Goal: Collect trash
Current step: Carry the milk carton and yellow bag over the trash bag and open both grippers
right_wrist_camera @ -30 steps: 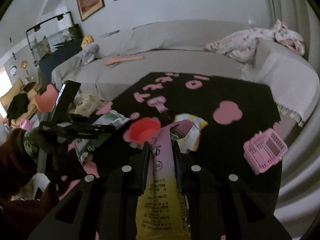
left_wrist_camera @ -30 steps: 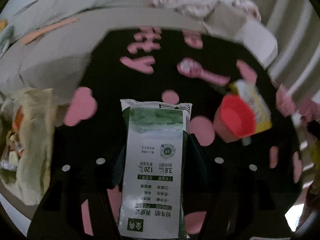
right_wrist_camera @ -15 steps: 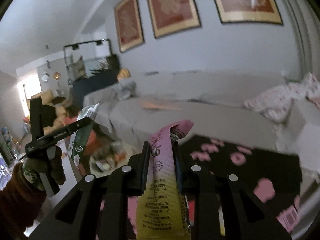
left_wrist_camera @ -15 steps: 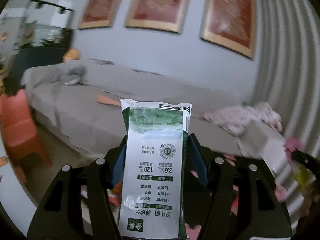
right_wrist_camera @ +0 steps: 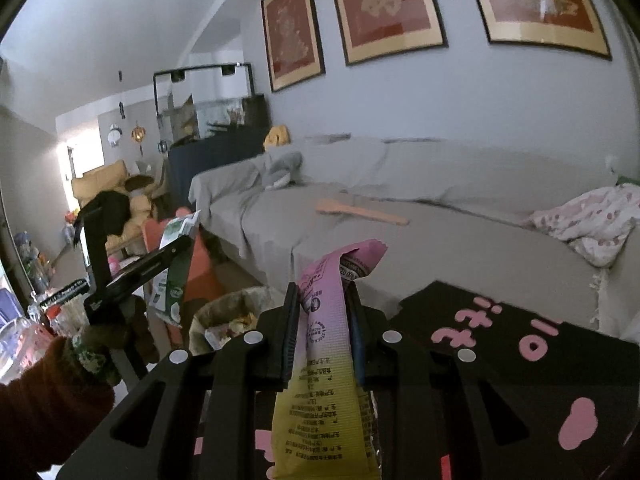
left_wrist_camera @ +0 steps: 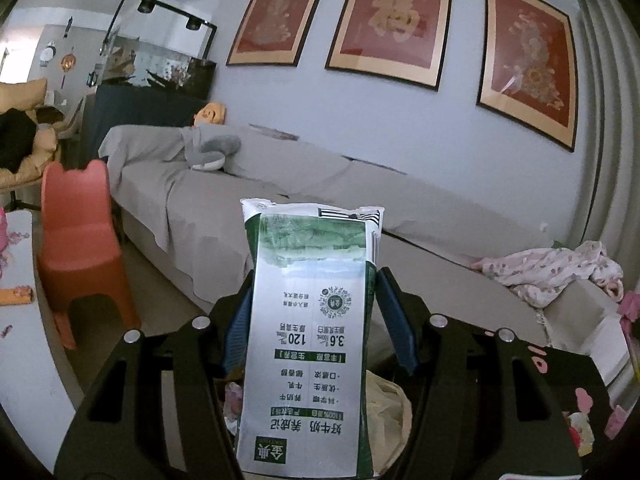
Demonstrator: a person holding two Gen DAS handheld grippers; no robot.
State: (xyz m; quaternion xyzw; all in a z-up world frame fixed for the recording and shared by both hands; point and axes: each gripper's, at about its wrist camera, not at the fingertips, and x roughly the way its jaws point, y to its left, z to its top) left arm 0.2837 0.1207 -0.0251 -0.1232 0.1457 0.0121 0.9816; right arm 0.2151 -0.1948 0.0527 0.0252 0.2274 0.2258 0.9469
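My left gripper (left_wrist_camera: 312, 312) is shut on a white and green milk pouch (left_wrist_camera: 308, 340) and holds it upright in the air. The pouch also shows in the right wrist view (right_wrist_camera: 176, 264), above and left of a lined trash bin (right_wrist_camera: 228, 316). The bin's bag shows just below the pouch in the left wrist view (left_wrist_camera: 384, 412). My right gripper (right_wrist_camera: 324, 312) is shut on a pink and yellow snack wrapper (right_wrist_camera: 324, 368), held up over the edge of the black table (right_wrist_camera: 520, 380) with pink shapes, right of the bin.
A grey covered sofa (left_wrist_camera: 280, 184) runs along the far wall, with a wooden spatula (right_wrist_camera: 360, 212) and crumpled pink cloth (right_wrist_camera: 592, 220) on it. An orange child's chair (left_wrist_camera: 76, 232) stands on the floor at left. A white table edge (left_wrist_camera: 16, 280) sits far left.
Both grippers lifted up and swung left off the black table, still holding their trash. The views went from looking down at the table to looking across the room, with the bin now below.
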